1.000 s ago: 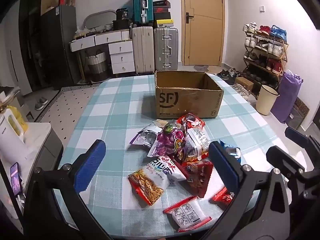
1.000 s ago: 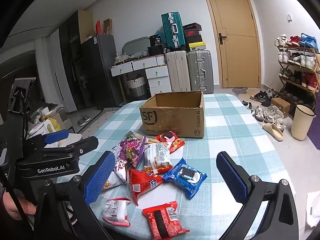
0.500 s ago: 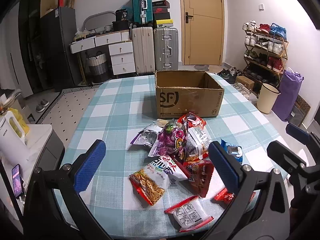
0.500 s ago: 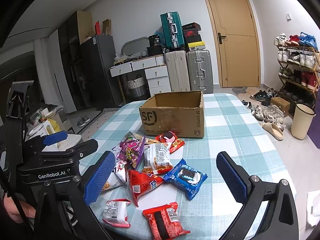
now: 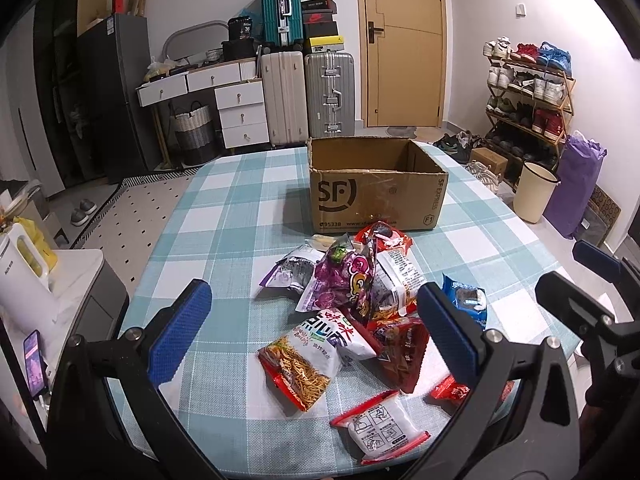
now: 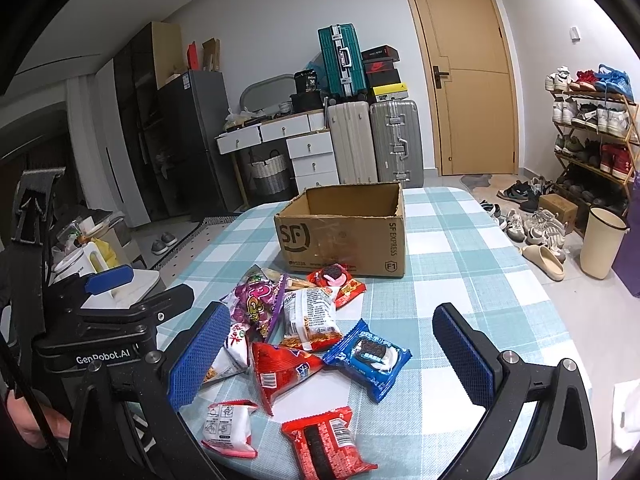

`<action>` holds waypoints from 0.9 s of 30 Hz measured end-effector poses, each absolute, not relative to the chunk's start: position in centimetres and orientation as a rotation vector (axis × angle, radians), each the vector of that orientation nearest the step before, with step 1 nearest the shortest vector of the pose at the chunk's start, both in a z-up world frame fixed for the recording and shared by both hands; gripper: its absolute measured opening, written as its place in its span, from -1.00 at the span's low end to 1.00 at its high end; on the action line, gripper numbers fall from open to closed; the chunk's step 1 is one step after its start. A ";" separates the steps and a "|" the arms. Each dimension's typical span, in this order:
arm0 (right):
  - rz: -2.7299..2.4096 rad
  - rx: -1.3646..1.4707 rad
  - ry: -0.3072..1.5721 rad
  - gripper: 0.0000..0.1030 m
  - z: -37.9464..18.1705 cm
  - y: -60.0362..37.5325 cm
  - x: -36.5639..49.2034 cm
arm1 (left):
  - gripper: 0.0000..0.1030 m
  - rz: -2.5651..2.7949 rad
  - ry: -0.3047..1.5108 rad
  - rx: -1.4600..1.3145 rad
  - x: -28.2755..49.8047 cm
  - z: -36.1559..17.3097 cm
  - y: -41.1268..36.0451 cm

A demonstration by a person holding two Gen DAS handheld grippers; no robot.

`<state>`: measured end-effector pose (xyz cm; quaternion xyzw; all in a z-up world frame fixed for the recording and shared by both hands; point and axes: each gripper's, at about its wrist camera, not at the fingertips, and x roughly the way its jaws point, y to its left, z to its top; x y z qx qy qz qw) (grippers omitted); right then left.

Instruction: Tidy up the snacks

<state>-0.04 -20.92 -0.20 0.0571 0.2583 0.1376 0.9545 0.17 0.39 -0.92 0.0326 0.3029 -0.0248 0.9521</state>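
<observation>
Above snacks (image 5: 352, 320) — both tongs agape

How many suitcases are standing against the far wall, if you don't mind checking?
3: a cream suitcase and a silver suitcase stand side by side on the floor, and a teal suitcase sits on top of them. More may be hidden behind.

Far wall has a teal suitcase (image 5: 279, 8) stacked above a beige suitcase (image 5: 284, 96) and a silver suitcase (image 5: 330, 92), white drawers (image 5: 239, 112) to their left, wooden door (image 5: 400, 40) right, shoe rack (image 5: 528, 92) far right by a cream bin (image 5: 534, 191).
</observation>
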 end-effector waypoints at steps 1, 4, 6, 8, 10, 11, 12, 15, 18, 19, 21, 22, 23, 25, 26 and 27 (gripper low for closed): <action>0.280 0.117 0.527 1.00 -0.1 -21.0 -0.1 | 0.99 -0.052 0.616 0.067 0.2 -0.9 0.4; 0.285 0.117 0.530 1.00 -0.4 -21.0 0.1 | 0.99 -0.051 0.615 0.069 0.2 -1.0 0.4; 0.283 0.116 0.529 1.00 -0.5 -21.1 0.1 | 0.99 -0.052 0.617 0.069 0.2 -0.9 0.4; 0.284 0.120 0.533 1.00 -0.5 -21.1 0.2 | 0.99 -0.049 0.617 0.070 0.2 -1.0 0.4; 0.282 0.119 0.534 1.00 -0.5 -21.1 0.3 | 0.99 -0.054 0.617 0.067 0.2 -1.0 0.4; 0.281 0.117 0.534 1.00 -0.6 -21.1 0.3 | 0.99 -0.053 0.617 0.069 0.2 -1.0 0.4; 0.282 0.118 0.534 1.00 -0.6 -21.1 0.3 | 0.99 -0.053 0.619 0.072 0.3 -1.1 0.3; 0.281 0.118 0.535 1.00 -0.6 -21.1 0.3 | 0.99 -0.052 0.618 0.068 0.3 -1.1 0.3; 0.280 0.118 0.538 1.00 -0.6 -21.0 0.4 | 0.99 -0.051 0.623 0.067 0.4 -1.4 0.2; 0.280 0.120 0.539 1.00 -0.7 -21.0 0.4 | 0.99 -0.052 0.625 0.067 0.5 -1.4 0.2; 0.280 0.123 0.537 1.00 -0.6 -21.1 0.3 | 0.99 -0.051 0.626 0.069 0.5 -1.4 0.2; 0.279 0.121 0.538 1.00 -0.7 -21.0 0.3 | 0.99 -0.052 0.627 0.067 0.6 -1.4 0.2; 0.279 0.120 0.538 1.00 -0.7 -21.1 0.3 | 0.99 -0.052 0.626 0.067 0.5 -1.4 0.2; 0.280 0.121 0.538 1.00 -0.7 -21.1 0.3 | 0.99 -0.051 0.626 0.068 0.6 -1.4 0.2; 0.279 0.121 0.538 1.00 -0.7 -21.1 0.3 | 0.99 -0.051 0.626 0.067 0.6 -1.5 0.1; 0.278 0.120 0.537 1.00 -0.7 -21.1 0.3 | 0.99 -0.051 0.627 0.068 0.5 -1.4 0.1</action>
